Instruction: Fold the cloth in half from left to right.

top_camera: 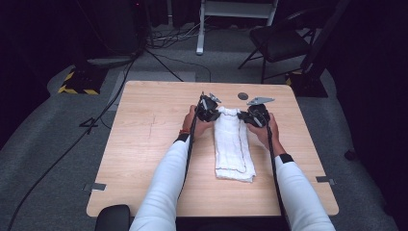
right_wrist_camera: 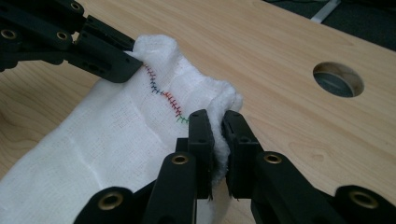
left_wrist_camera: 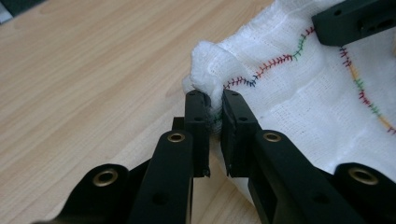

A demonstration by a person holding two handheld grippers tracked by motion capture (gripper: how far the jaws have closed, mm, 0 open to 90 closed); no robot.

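Desk (top_camera: pixel 144 144) bare either side; no legible writing. Left gripper (left_wrist_camera: pixel 214 103) and right gripper (right_wrist_camera: pixel 215 122) pinch the cloth's (top_camera: pixel 233 144) far corners.

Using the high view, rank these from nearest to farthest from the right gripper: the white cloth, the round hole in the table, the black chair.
1. White cloth: its far corner is pinched in the right gripper.
2. Round hole: just beyond the gripper, on the tabletop.
3. Black chair: off the table, on the floor behind.
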